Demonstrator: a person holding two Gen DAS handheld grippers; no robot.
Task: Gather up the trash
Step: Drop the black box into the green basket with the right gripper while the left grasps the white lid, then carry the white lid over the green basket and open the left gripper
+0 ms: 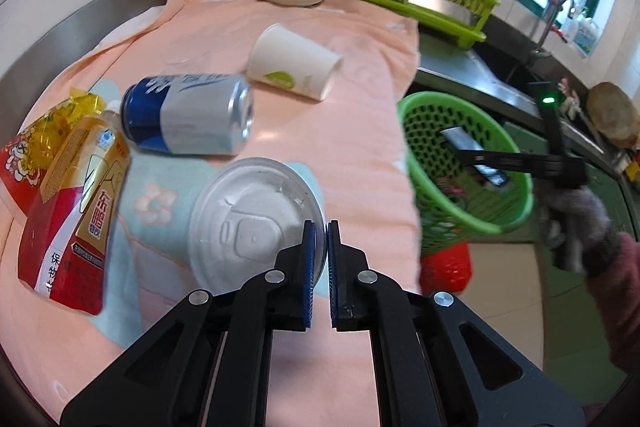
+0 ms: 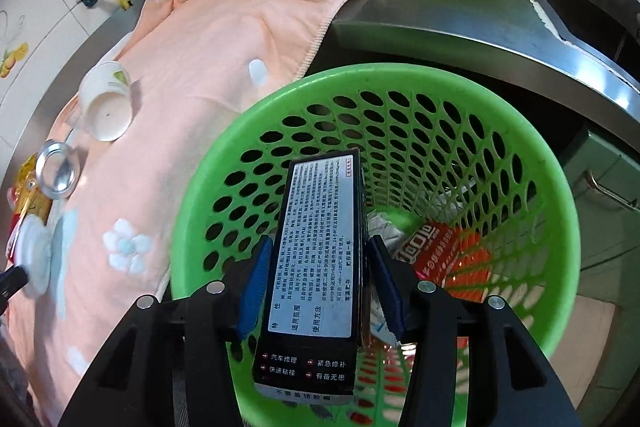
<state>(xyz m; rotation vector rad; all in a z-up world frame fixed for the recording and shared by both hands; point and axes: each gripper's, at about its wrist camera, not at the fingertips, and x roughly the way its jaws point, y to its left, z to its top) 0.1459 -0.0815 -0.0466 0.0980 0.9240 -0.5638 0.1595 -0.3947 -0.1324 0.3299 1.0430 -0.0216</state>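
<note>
Right hand-held gripper (image 2: 320,291) clamping black box (image 2: 320,247) over green basket (image 2: 552,227); tilted release risking box catching rim. Left hand-held gripper (image 1: 320,267) pinching clear lid (image 1: 256,223) edge above worktop towel (image 1: 360,131); thin grip risking slipping.

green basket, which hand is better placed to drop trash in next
Right. The right gripper holds the black box directly over the green basket; the left gripper pinches the clear lid over the towel.
</note>
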